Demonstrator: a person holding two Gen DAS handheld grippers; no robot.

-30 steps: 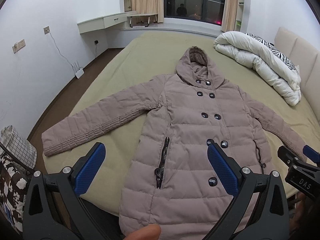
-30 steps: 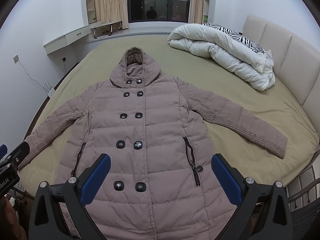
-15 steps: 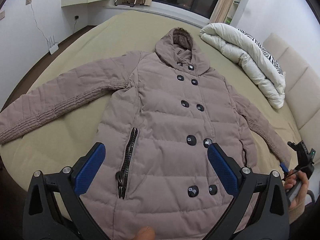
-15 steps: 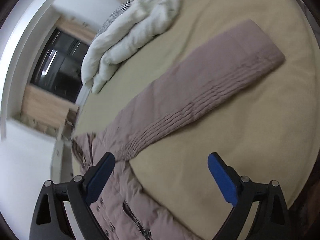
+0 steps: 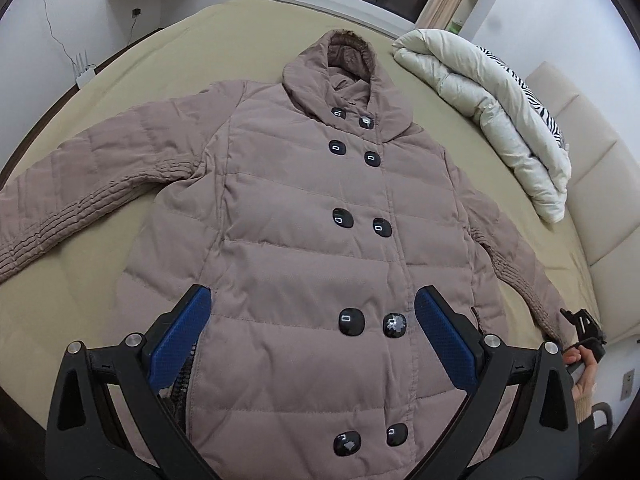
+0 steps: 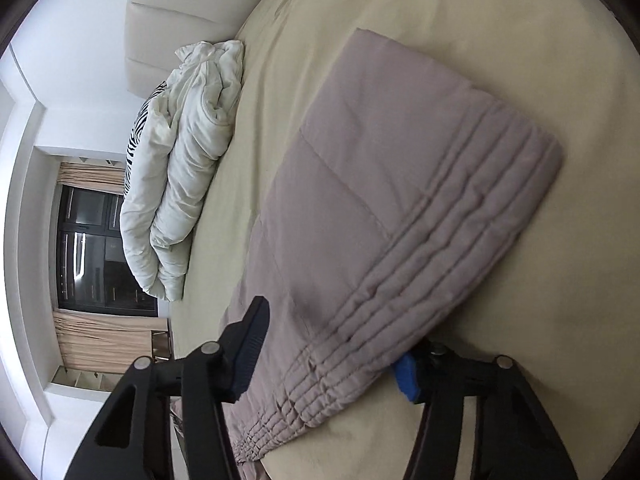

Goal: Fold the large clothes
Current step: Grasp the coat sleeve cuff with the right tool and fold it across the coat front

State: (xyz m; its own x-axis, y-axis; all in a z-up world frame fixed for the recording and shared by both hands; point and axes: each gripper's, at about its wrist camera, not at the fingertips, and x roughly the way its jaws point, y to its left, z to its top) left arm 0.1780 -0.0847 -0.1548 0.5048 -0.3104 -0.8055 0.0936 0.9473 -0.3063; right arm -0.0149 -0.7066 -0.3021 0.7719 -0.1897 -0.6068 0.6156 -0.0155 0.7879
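A mauve padded coat (image 5: 304,240) lies buttoned and face up on the bed (image 5: 168,52), hood toward the window, both sleeves spread out to the sides. The left sleeve (image 5: 72,184) runs off toward the left edge of the bed.

The left hand-held gripper (image 5: 312,332) hovers over the lower front of the coat, pointing along its length toward the hood. Its blue fingers (image 5: 180,344) stand wide apart with nothing between them, framing a pair of dark buttons (image 5: 350,322).

At the far right of the left wrist view, a hand (image 5: 582,376) holds the right hand-held gripper (image 6: 332,354) down at the cuff of the right sleeve (image 6: 400,220). In the right wrist view this gripper is rolled onto its side and straddles the ribbed edge of the sleeve, one finger (image 6: 248,352) above the cloth and the other below it. The fingers are apart, and they seem not to have closed on the cloth, though the lower one is mostly hidden.

A white duvet (image 6: 180,160) is heaped by the headboard (image 6: 180,12).
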